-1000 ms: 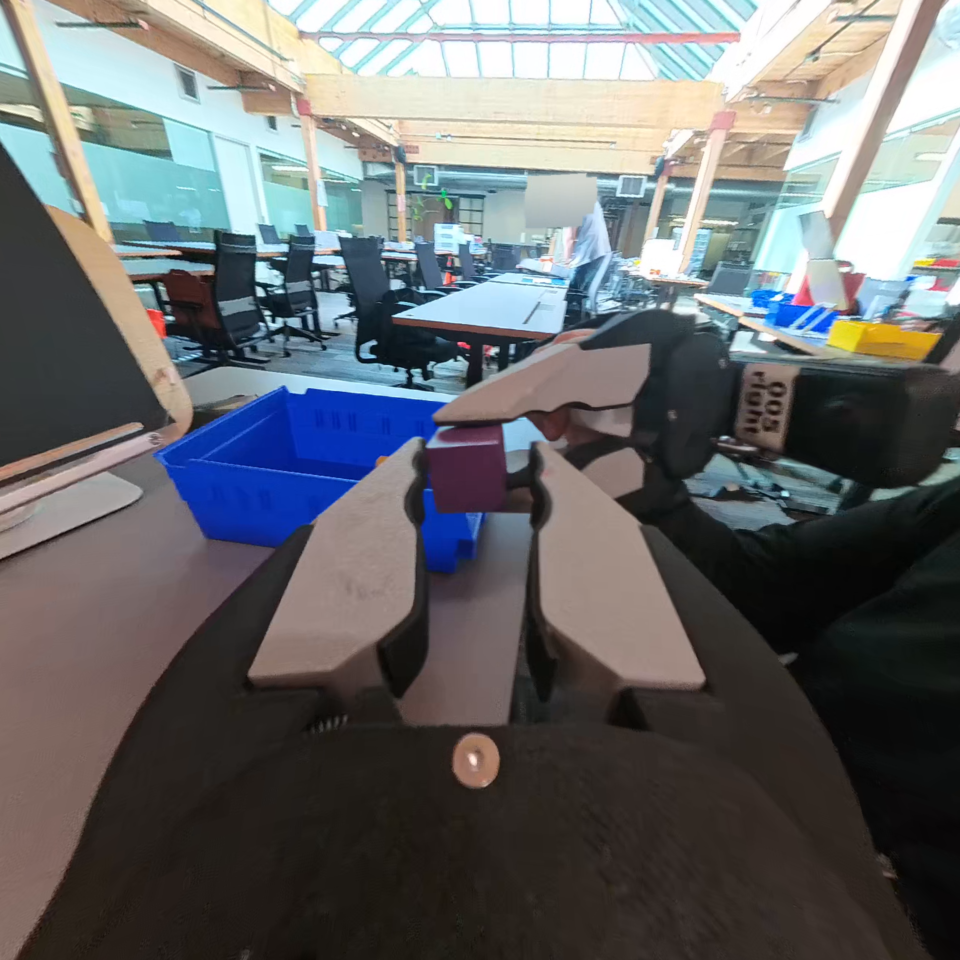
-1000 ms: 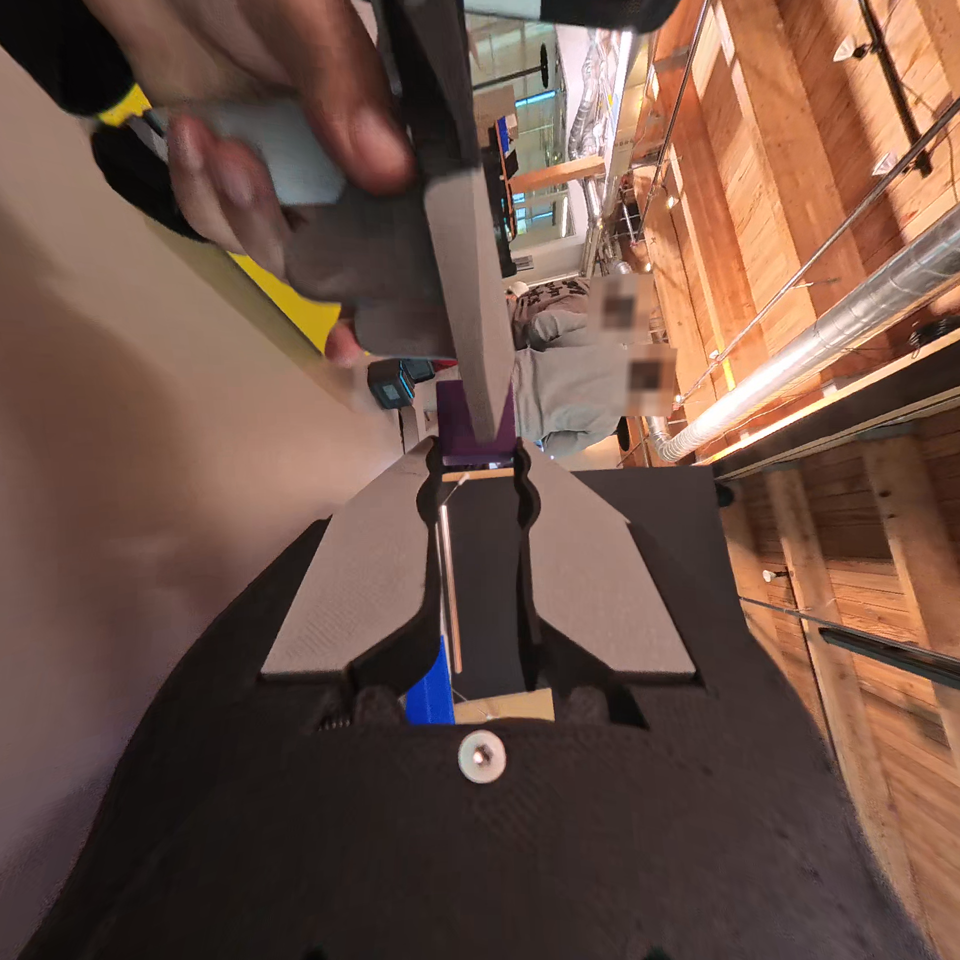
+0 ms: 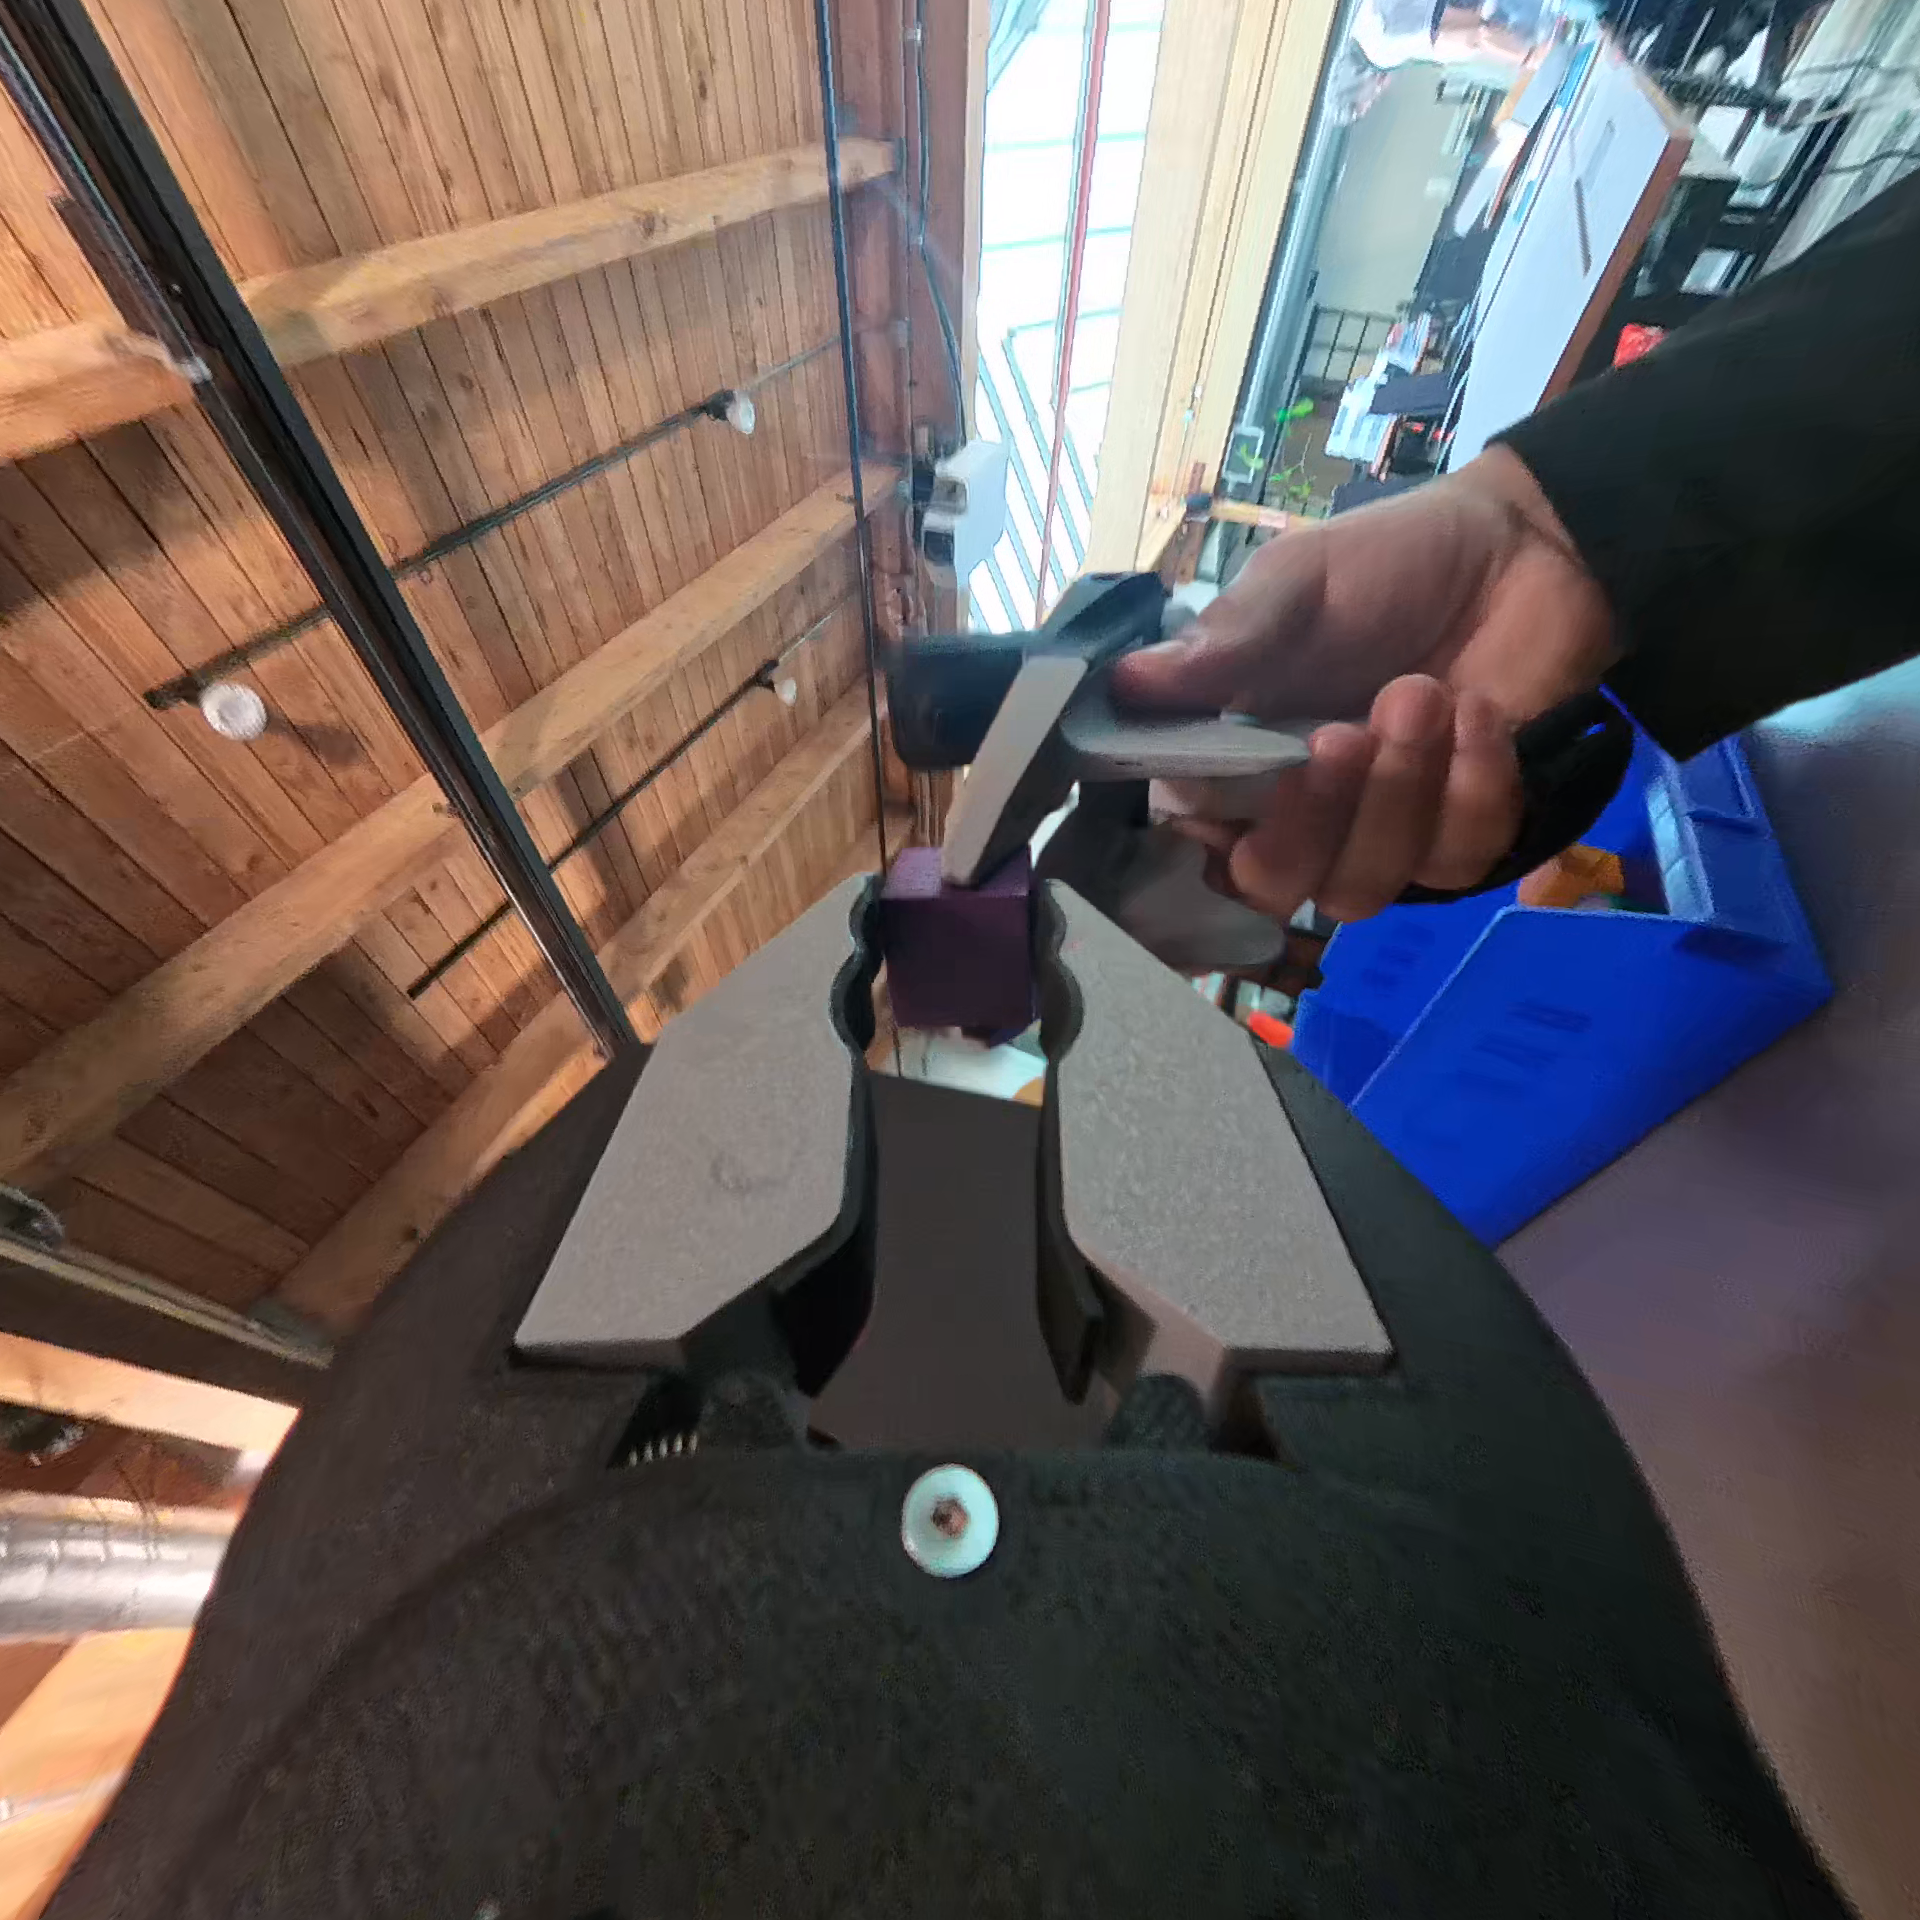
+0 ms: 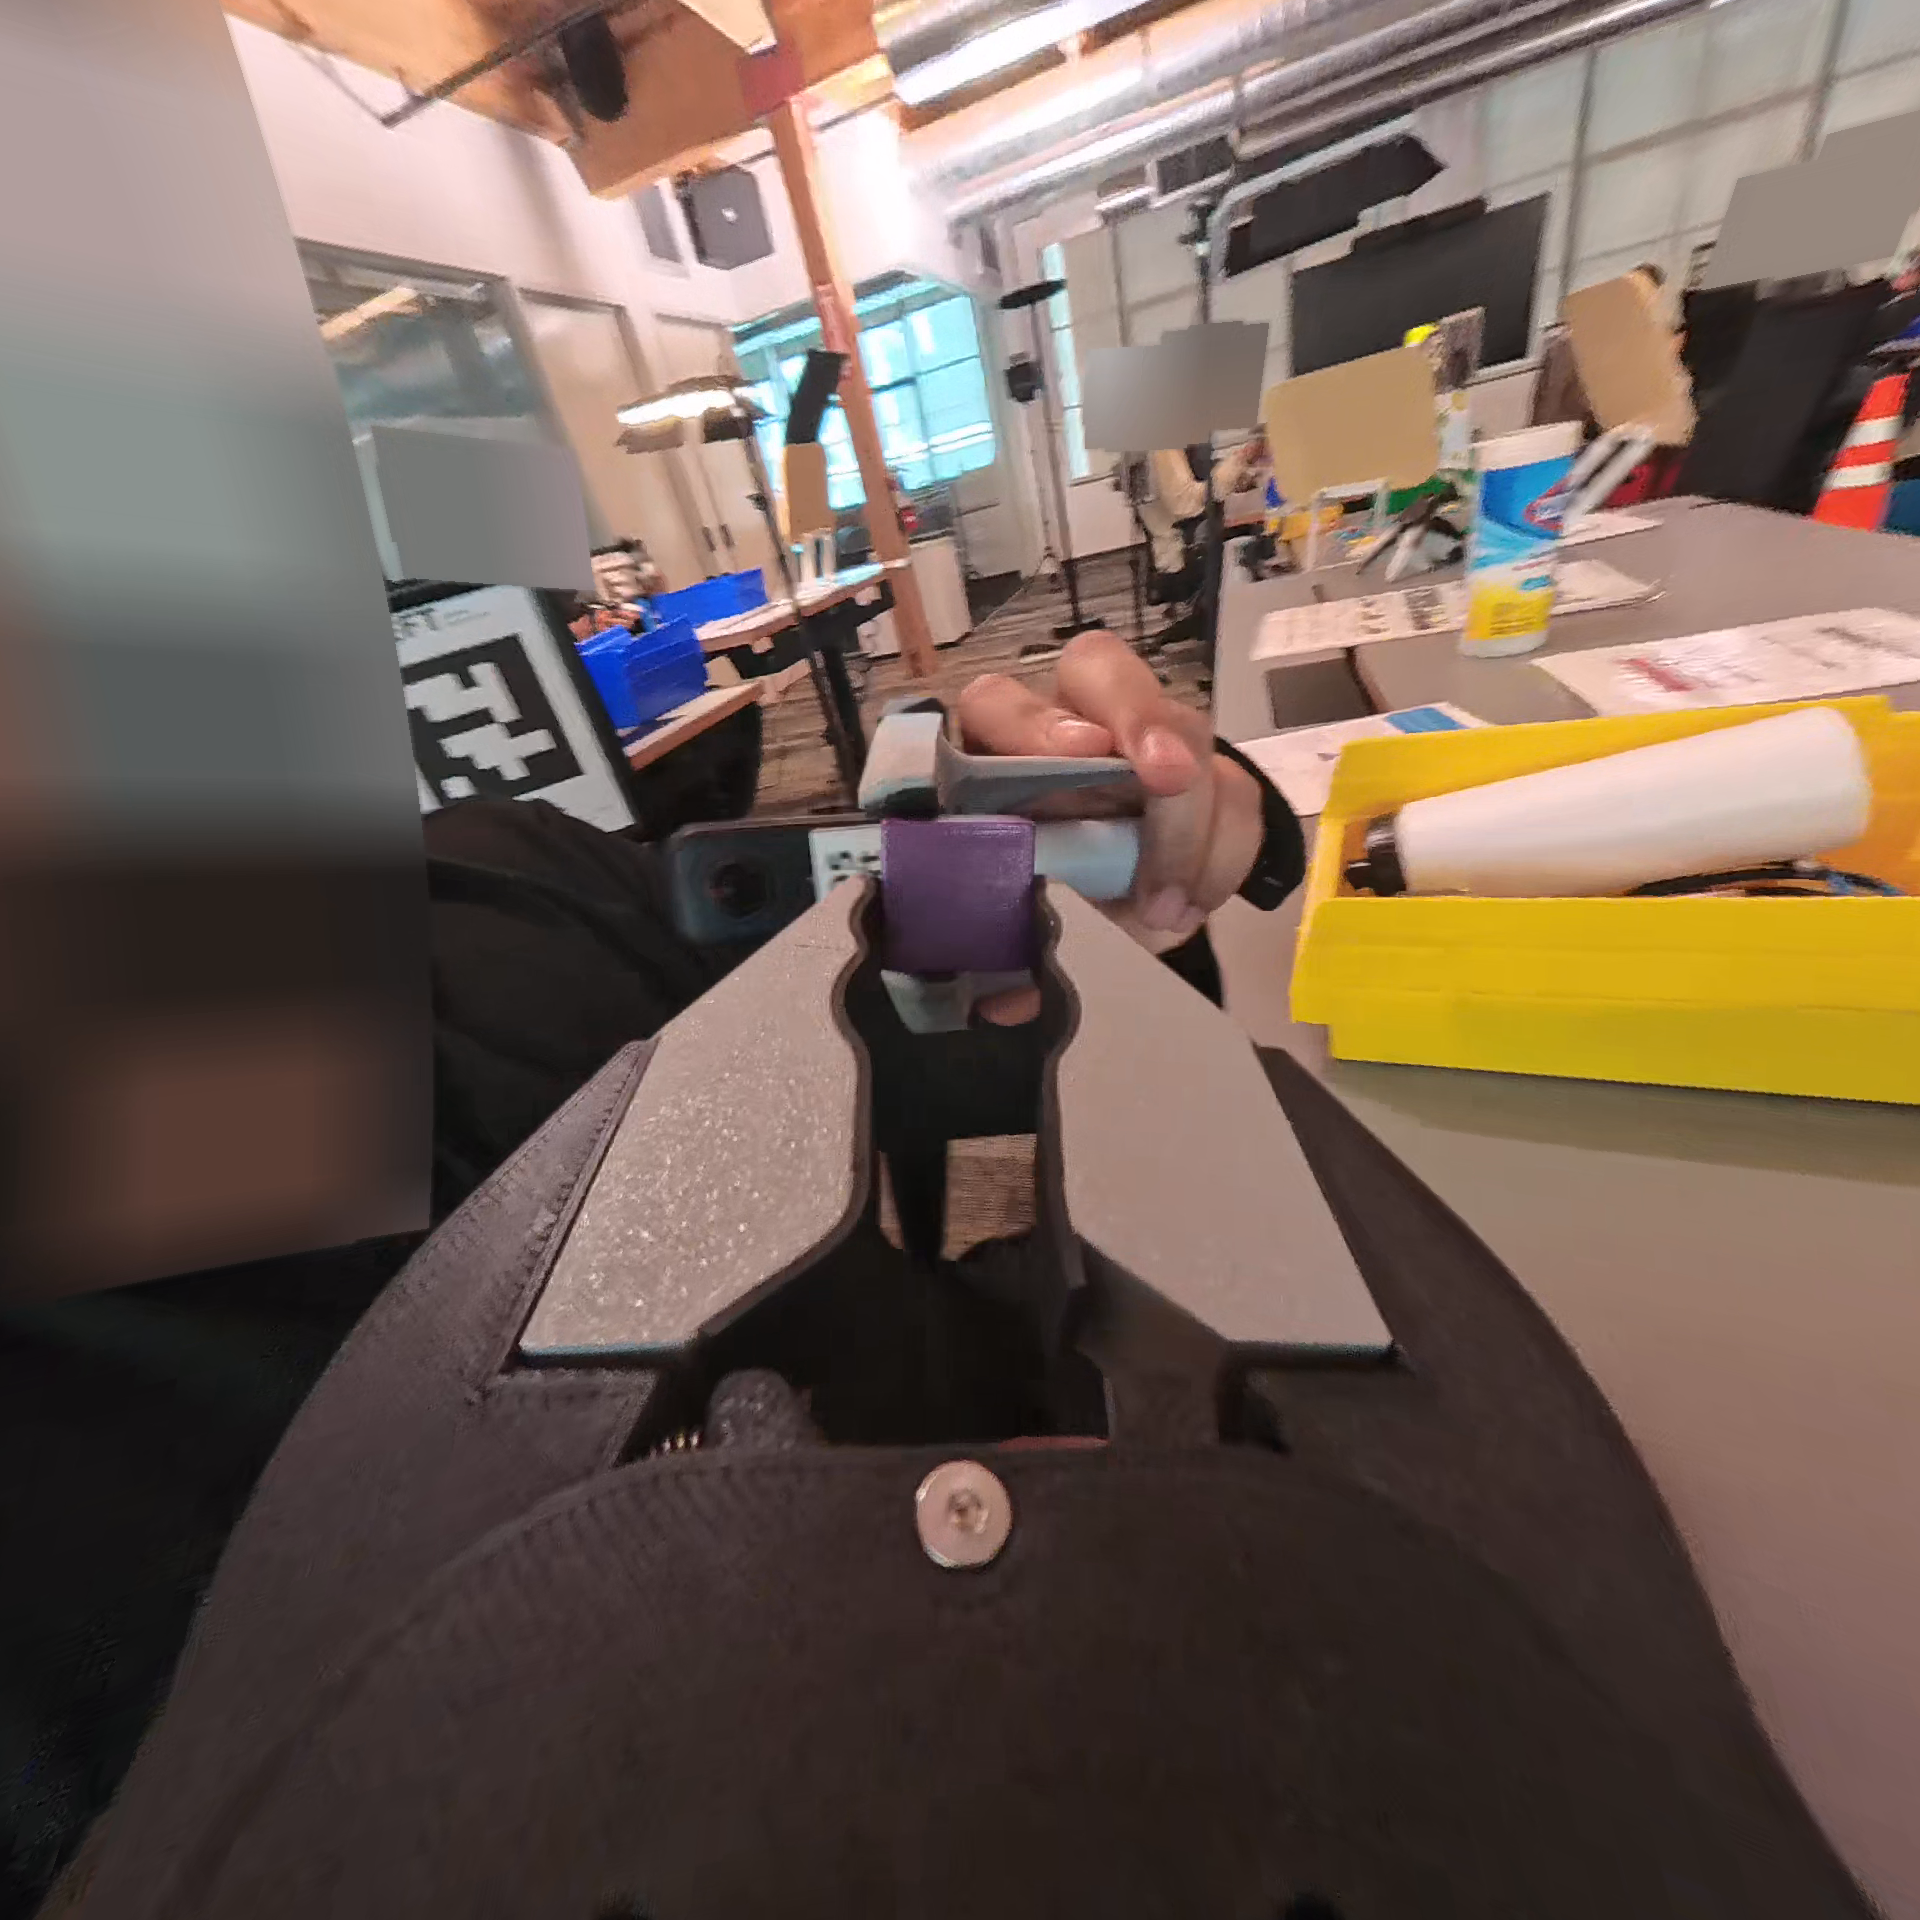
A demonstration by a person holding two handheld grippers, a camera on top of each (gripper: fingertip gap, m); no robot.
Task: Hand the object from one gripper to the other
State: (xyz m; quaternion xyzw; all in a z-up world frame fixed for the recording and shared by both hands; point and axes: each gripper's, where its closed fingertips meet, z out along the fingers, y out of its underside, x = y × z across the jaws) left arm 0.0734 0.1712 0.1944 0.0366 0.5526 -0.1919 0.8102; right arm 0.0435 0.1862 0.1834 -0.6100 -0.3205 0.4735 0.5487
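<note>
We see one purple cube [image 3: 961, 951], both our left gripper [image 3: 956, 961] and right gripper [image 4: 961, 920] jaws clamped on it.

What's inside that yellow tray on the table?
In the yellow tray lies a white cone-shaped bottle over dark cables. The tray's front wall hides anything beneath them.
</note>
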